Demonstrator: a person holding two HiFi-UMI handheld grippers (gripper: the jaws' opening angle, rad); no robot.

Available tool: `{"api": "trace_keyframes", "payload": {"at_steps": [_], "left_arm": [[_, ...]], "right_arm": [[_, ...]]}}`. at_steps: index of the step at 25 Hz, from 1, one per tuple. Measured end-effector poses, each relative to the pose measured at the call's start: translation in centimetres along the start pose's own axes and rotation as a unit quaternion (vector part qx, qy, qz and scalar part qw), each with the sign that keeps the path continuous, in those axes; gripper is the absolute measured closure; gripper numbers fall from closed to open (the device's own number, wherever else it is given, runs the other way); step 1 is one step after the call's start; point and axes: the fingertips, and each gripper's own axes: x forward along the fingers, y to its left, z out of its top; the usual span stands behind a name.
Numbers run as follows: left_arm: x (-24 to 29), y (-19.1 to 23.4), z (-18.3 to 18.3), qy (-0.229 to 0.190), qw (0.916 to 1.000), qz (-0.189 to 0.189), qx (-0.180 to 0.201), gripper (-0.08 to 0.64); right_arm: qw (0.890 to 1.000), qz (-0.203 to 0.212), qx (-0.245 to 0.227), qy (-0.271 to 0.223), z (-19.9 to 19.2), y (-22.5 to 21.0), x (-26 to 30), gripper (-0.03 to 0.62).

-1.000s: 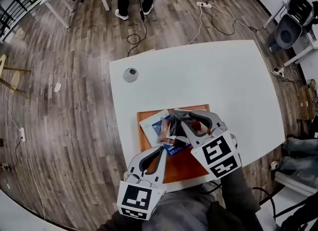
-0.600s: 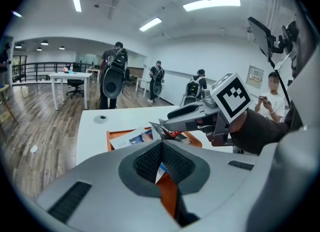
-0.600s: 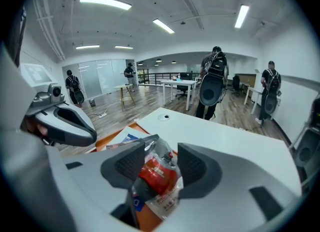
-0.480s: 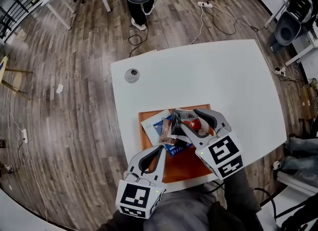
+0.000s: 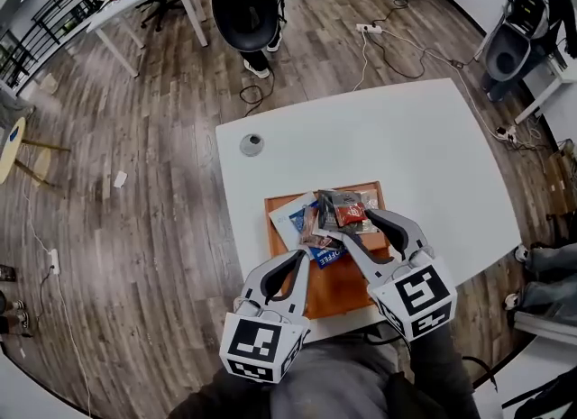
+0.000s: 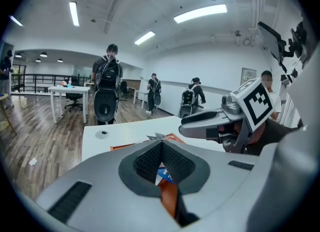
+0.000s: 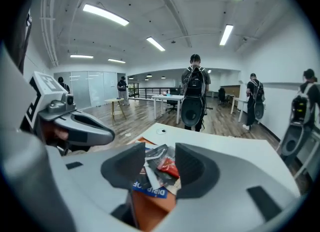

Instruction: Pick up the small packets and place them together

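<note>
1. Head view: the small foil packets (image 5: 332,219) lie heaped at the far end of the orange rectangular tray (image 5: 338,291) on the white table (image 5: 406,138). The right gripper (image 5: 362,228) is just beside them, and the left gripper (image 5: 297,262) is over the tray's near end.
2. Left gripper view: the left gripper (image 6: 161,144) has its jaws pressed together, with nothing between them.
3. Right gripper view: the right gripper (image 7: 160,163) has its jaws wide apart, having just been opening. The small foil packets (image 7: 165,168) show through the gap, ungripped.

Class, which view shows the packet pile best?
Head view: the packet pile shows from above, on the orange tray. The right gripper view shows part, close up; the left gripper view shows only slivers.
</note>
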Motion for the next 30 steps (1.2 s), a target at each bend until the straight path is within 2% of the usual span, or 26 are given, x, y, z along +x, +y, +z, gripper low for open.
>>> {"api": "trace_keyframes", "payload": {"at_steps": [4,7,9,11,18,30], "left_arm": [[-1.3,-1.8,-0.4,-0.003,0.9996,-0.022,0.014,0.565],[-2.2,-1.9,-0.7,-0.018,0.9995,0.002,0.026,0.565],[-2.9,-1.5,-0.1,-0.045,0.998,0.031,0.033,0.565],[-3.9,-1.4,0.8,-0.072,0.9957,0.045,0.038,0.565],[-5.9,-2.6,4.3,-0.118,0.9893,0.051,0.069,0.565],[-6.5,-3.5,5.1,-0.134,0.986,0.048,0.086,0.565]], "right_arm": [[0.998,0.013,0.05,-0.028,-1.7,3.1,-1.9,0.403],[0.996,0.024,0.066,-0.051,-2.3,6.0,-3.2,0.421],[0.996,0.009,0.057,-0.074,-1.9,7.2,-3.9,0.52],[0.994,-0.012,0.048,-0.094,-1.0,8.0,-4.6,0.58],[0.985,-0.061,0.052,-0.152,2.4,8.0,-7.3,0.586],[0.984,-0.064,0.048,-0.16,3.5,7.9,-7.6,0.586]]}}
